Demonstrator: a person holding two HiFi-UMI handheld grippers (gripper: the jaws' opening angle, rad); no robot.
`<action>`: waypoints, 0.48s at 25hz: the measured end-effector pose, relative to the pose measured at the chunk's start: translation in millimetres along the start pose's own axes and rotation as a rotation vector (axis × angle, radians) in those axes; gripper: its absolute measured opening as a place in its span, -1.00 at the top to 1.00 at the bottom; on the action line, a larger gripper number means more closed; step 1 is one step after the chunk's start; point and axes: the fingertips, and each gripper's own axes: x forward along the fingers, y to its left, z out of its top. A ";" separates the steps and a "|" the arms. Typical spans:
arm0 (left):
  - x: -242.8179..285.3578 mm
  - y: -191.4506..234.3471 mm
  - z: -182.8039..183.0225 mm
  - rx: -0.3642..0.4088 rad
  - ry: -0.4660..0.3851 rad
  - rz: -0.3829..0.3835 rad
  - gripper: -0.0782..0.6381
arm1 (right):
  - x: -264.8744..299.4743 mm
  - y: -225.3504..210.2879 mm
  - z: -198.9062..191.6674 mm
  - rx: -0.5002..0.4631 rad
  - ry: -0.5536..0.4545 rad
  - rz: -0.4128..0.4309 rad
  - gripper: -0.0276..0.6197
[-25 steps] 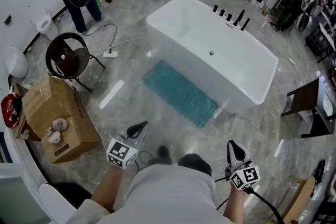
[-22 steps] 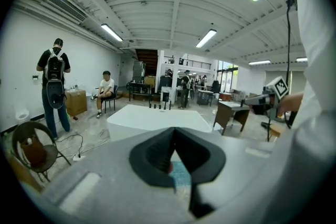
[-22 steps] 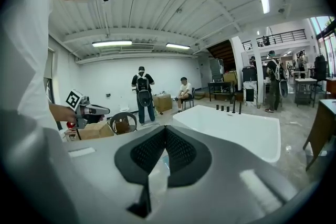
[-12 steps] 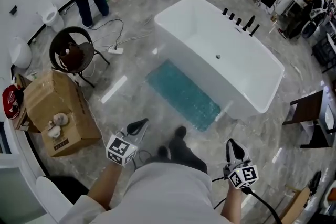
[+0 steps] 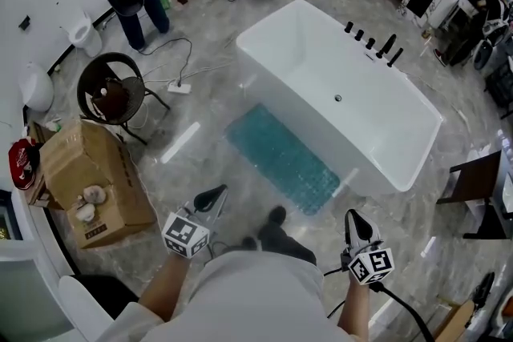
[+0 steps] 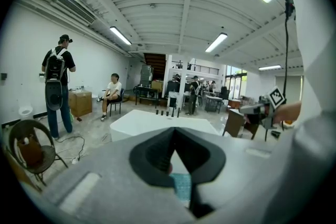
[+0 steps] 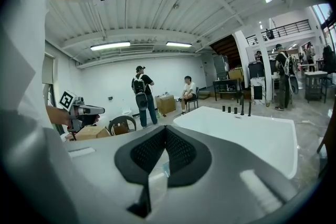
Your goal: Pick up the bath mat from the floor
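The teal bath mat (image 5: 282,158) lies diagonally, lengthwise along the bathtub (image 5: 365,142); the left gripper (image 5: 210,195) and right gripper (image 5: 357,225) have their jaws closed and empty.

A polished grey marble floor (image 5: 192,172) carries a white freestanding bathtub (image 5: 321,64) — and a teal bath mat (image 5: 284,158) lies flat on the stone along the tub's near side. To the left stand an open cardboard box (image 5: 96,180) and a round dark chair (image 5: 112,96); a white power strip (image 5: 179,87) lies between chair and tub.
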 end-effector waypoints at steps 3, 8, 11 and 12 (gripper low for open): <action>31.5 3.7 10.0 0.006 0.011 -0.008 0.78 | 19.0 -25.7 7.9 0.007 0.012 0.000 0.90; 75.1 15.4 14.6 0.006 0.035 -0.018 0.78 | 46.7 -55.0 12.3 0.000 0.031 0.008 0.90; 101.1 19.2 21.5 0.019 0.042 -0.018 0.78 | 56.7 -73.1 13.4 -0.012 0.041 0.021 0.90; 108.9 20.5 24.0 0.022 0.044 -0.014 0.78 | 59.3 -79.0 14.4 -0.013 0.045 0.022 0.90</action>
